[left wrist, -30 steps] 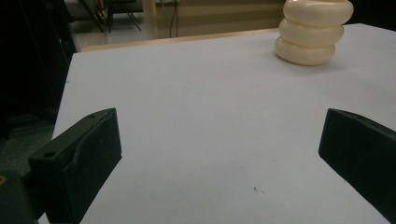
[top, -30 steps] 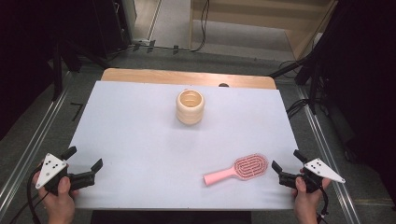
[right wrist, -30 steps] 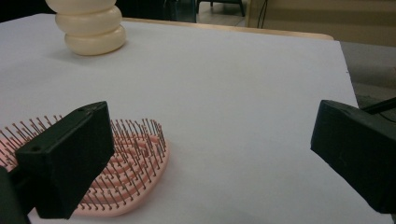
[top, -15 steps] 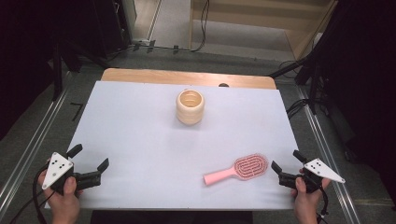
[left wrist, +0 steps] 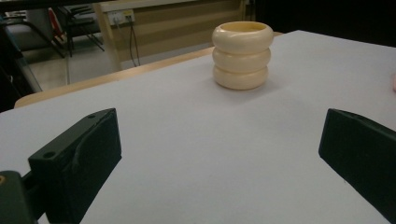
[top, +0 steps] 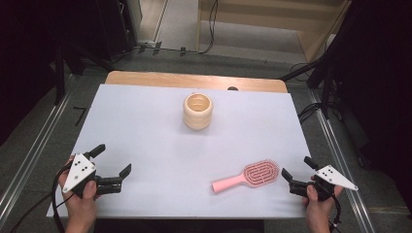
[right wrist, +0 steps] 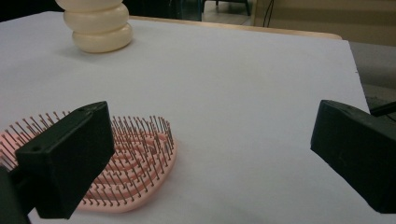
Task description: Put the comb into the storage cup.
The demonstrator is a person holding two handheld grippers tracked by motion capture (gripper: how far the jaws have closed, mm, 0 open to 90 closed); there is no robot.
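Note:
A cream ribbed cup (top: 197, 111) stands upright on the white table sheet (top: 145, 131), toward the back middle; the left gripper view shows the cup (left wrist: 243, 55) ahead of the jaws. A pink hairbrush (top: 247, 176) lies bristles up at the front right, its handle pointing left. My right gripper (top: 296, 167) is open just right of the brush head, and the brush (right wrist: 130, 163) lies beside its left jaw. At the front left my left gripper (top: 112, 158) hangs open with nothing between its jaws.
A wooden table edge (top: 194, 80) shows behind the sheet. Metal rails (top: 29, 160) run along both sides of the table. Cables (top: 211, 29) and dark stands lie on the floor beyond it. The sheet between the cup and the brush is bare.
My left gripper has moved right and a little forward over the front left of the sheet. The right gripper, brush and cup have stayed put.

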